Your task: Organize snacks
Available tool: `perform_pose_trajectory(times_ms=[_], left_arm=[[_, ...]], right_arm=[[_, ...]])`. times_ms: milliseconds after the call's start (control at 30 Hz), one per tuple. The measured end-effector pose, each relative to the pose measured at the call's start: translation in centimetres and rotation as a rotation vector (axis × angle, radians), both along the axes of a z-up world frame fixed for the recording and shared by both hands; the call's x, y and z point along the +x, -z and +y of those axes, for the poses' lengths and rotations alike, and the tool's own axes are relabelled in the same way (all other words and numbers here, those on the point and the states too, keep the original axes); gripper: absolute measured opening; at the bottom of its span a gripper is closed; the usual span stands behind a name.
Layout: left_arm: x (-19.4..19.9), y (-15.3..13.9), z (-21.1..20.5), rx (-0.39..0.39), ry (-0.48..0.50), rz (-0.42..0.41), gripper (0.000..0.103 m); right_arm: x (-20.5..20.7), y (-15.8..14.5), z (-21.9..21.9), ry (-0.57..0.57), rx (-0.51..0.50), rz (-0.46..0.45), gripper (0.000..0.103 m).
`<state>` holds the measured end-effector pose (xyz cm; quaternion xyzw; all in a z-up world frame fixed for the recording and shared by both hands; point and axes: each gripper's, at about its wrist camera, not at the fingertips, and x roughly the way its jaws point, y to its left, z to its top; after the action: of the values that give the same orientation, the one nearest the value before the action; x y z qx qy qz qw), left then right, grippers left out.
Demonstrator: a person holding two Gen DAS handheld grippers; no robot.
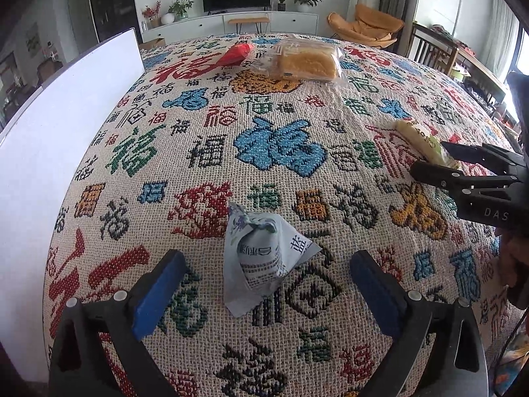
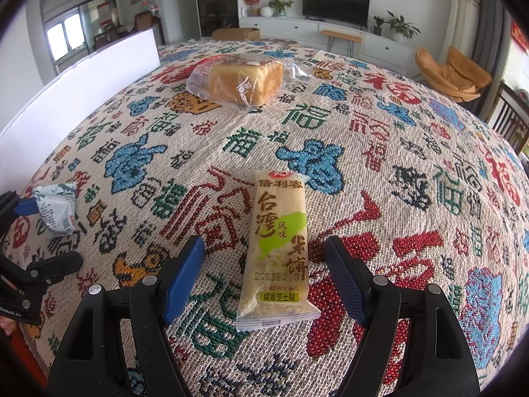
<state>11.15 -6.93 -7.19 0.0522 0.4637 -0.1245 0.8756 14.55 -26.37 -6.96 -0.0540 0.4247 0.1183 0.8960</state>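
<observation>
A white board (image 1: 66, 125) stands along the worktop's (image 1: 211, 125) patterned cloth at nine o'clock. The left gripper (image 1: 267, 264) has its jaws wide apart; the white-and-blue snack packet (image 1: 261, 258) lies between them, touching neither pad. At twelve o'clock, well apart, sit a red packet (image 1: 238, 53) and a wrapped bread loaf (image 1: 307, 63). At three o'clock the right gripper (image 2: 264, 261) also stands with jaws apart, the long rice-cracker packet (image 2: 277, 248) lying lengthwise between them, untouched.

The left gripper (image 1: 267, 284) stands wide apart around a small white-blue snack packet (image 1: 261, 258) lying on the patterned tablecloth (image 1: 211, 152), pads clear of it.
</observation>
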Motion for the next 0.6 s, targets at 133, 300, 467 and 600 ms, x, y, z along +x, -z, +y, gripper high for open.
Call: perform_pose_trajectory(times_ms=[133, 300, 467, 600], left_arm=[[0.0, 0.0, 0.0, 0.0, 0.0, 0.0, 0.099], [0.4, -0.6, 0.4, -0.012, 0.011, 0.008, 0.085], [1.3, -1.4, 2.5, -0.089, 0.003, 0.023, 0.044], [0.4, -2.2, 3.7, -0.156, -0.014, -0.006, 0.043]], right_arm=[[0.0, 0.0, 0.0, 0.0, -0.001, 0.0, 0.078], [0.0, 0.0, 0.0, 0.0, 0.0, 0.0, 0.078], [0.4, -0.3, -0.2, -0.005, 0.007, 0.036, 0.078], [1.9, -1.2, -0.8, 0.021, 0.058, 0.175, 0.078]])
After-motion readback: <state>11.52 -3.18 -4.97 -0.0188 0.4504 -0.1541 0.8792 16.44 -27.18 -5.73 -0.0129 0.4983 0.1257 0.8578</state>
